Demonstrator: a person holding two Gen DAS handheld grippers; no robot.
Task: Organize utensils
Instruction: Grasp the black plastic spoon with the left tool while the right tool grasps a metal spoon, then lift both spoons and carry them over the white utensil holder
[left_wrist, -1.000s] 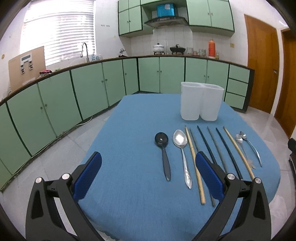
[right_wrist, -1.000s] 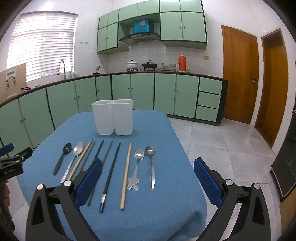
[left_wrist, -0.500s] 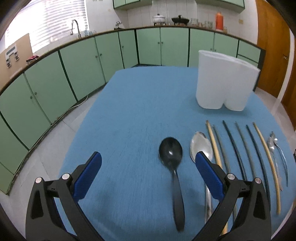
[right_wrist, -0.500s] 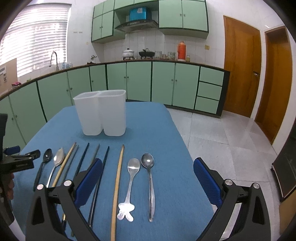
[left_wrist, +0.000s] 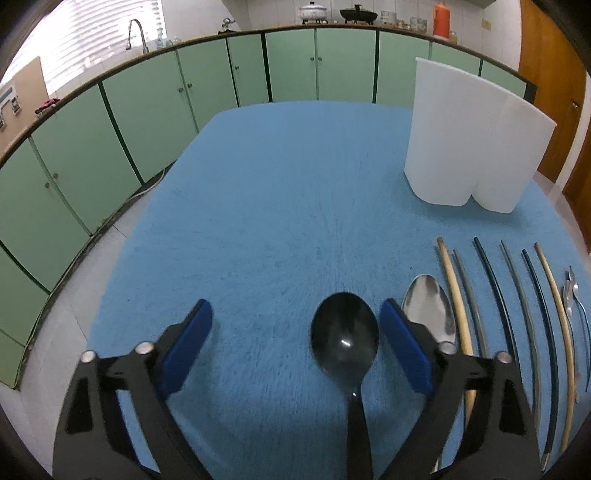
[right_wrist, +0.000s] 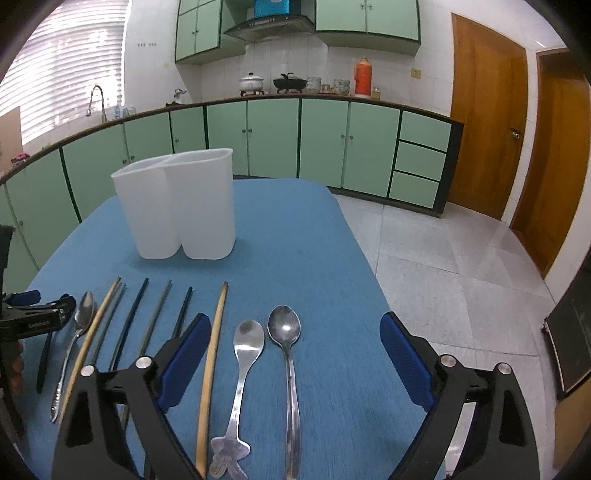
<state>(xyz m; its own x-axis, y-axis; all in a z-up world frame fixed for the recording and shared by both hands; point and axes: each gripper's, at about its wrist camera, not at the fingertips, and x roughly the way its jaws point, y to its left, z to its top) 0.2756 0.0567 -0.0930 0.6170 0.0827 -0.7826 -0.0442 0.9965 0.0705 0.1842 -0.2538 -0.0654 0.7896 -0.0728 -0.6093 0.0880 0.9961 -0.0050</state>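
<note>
left gripper (left_wrist: 295, 330): jaws closing, black spoon (left_wrist: 345, 338) between them, ungripped
right gripper (right_wrist: 295, 343): jaws closing over two steel spoons (right_wrist: 284, 332), nearer than white holder (right_wrist: 177, 206)

Both grippers' jaws, now closing, have descended toward the utensils.

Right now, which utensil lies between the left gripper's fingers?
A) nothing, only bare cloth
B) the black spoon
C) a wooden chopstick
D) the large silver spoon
B: in the left wrist view the black spoon lies on the blue cloth between the closing jaws of the left gripper, untouched by either pad, while the large silver spoon sits just outside the right-hand finger.
</note>
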